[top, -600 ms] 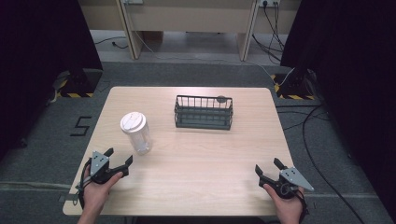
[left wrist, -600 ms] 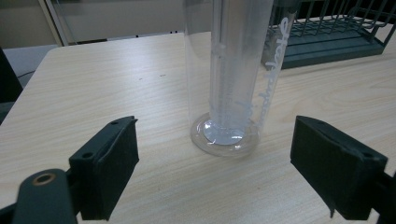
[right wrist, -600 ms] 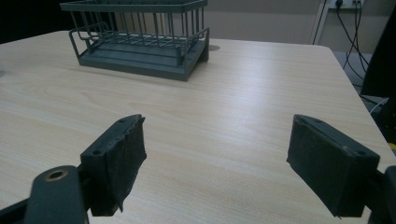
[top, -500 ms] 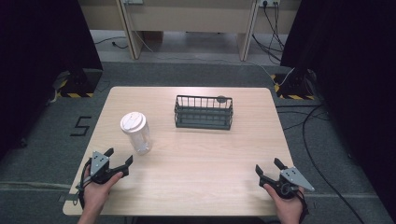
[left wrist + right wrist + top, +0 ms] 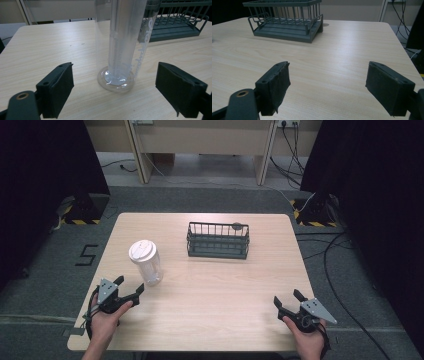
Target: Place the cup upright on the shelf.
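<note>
Tongs in the left hand hang spread wide just short of the clear cup, jaws aimed at it and holding nothing. In the left gripper view the cup stands upright between the two open pads, a little ahead of them, its base flat on the tabletop; neither pad touches it. The right tongs are spread as well and empty, low over the near right corner of the tabletop, well apart from everything.

By my judgement the work is at its very start: the reach toward the cup is nearly made, but the grip, the lift and any carrying are all left. The cup sits on the left half of the tabletop, near the front, with its white lid on. A dark wire basket stands toward the far middle, well apart from the cup (it looks empty, and may be where the cup is meant to go, though that is a guess).

Counted: one cup, one lid, one basket, two tongs, both open.
</note>
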`<state>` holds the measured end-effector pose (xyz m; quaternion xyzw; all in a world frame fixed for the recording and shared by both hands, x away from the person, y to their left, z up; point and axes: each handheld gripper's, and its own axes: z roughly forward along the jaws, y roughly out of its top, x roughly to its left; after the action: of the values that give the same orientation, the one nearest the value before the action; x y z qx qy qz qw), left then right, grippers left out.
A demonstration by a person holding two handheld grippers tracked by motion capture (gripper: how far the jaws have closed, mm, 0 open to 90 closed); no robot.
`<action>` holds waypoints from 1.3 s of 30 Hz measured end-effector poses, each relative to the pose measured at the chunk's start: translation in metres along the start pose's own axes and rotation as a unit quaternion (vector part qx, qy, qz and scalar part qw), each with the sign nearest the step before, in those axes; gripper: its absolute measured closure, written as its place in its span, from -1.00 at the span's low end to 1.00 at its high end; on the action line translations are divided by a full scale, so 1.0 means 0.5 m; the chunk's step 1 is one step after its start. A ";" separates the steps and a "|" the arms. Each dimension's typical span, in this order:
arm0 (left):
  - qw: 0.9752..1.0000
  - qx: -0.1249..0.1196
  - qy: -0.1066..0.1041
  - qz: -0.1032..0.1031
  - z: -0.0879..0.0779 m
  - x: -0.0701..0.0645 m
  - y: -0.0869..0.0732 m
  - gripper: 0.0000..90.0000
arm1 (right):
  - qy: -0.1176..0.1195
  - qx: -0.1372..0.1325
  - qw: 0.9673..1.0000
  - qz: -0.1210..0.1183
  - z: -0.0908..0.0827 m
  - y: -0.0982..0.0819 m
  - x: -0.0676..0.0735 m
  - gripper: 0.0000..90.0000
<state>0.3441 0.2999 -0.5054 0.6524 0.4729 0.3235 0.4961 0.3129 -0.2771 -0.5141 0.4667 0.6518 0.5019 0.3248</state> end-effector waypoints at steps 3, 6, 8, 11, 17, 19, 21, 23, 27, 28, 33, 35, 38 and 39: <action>1.000 0.000 -0.009 0.004 0.015 -0.003 0.008 -0.68 | 0.000 0.004 1.000 -0.003 0.002 0.001 0.001 -0.56; 1.000 0.003 -0.017 0.006 0.029 -0.006 0.012 -0.68 | -0.001 0.004 1.000 -0.007 0.002 0.001 0.001 -0.56; 1.000 0.004 -0.018 0.012 0.037 -0.008 0.014 -0.68 | -0.001 0.004 1.000 -0.006 0.002 0.001 0.001 -0.56; 1.000 0.003 -0.020 0.020 0.048 -0.012 0.018 -0.68 | -0.001 0.005 1.000 -0.006 0.003 0.001 0.001 -0.56; 1.000 0.005 -0.021 0.016 0.068 -0.013 0.020 -0.68 | 0.001 0.007 1.000 -0.003 0.003 0.001 0.000 -0.56; 1.000 0.007 -0.018 0.015 0.076 -0.011 0.020 -0.68 | 0.001 0.007 1.000 -0.003 0.003 0.001 0.000 -0.57; 1.000 0.007 -0.020 0.016 0.084 -0.008 0.021 -0.68 | 0.002 0.008 1.000 -0.004 0.003 0.001 0.001 -0.57; 1.000 0.005 -0.024 0.015 0.090 -0.006 0.022 -0.68 | 0.002 0.008 1.000 -0.004 0.003 0.001 0.001 -0.57; 0.999 -0.002 -0.027 0.019 0.099 -0.005 0.025 -0.68 | 0.001 0.008 1.000 -0.005 0.004 0.001 0.001 -0.57; 0.999 -0.002 -0.027 0.019 0.099 -0.005 0.025 -0.68 | 0.001 0.008 1.000 -0.005 0.004 0.001 0.001 -0.57; 0.999 -0.003 -0.027 0.024 0.114 -0.006 0.026 -0.68 | 0.002 0.009 1.000 -0.004 0.004 0.002 0.001 -0.57; 0.999 -0.005 -0.029 0.025 0.120 -0.006 0.025 -0.69 | 0.003 0.010 1.000 -0.003 0.004 0.002 0.001 -0.57; 0.999 -0.005 -0.031 0.028 0.126 -0.009 0.023 -0.68 | 0.003 0.010 1.000 -0.004 0.005 0.002 0.000 -0.57; 0.999 -0.003 -0.031 0.031 0.127 -0.009 0.023 -0.68 | 0.003 0.010 1.000 -0.005 0.005 0.002 0.000 -0.57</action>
<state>0.4027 0.2734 -0.5133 0.6748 0.4356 0.3198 0.5027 0.3154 -0.2763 -0.5139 0.4652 0.6604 0.4949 0.3203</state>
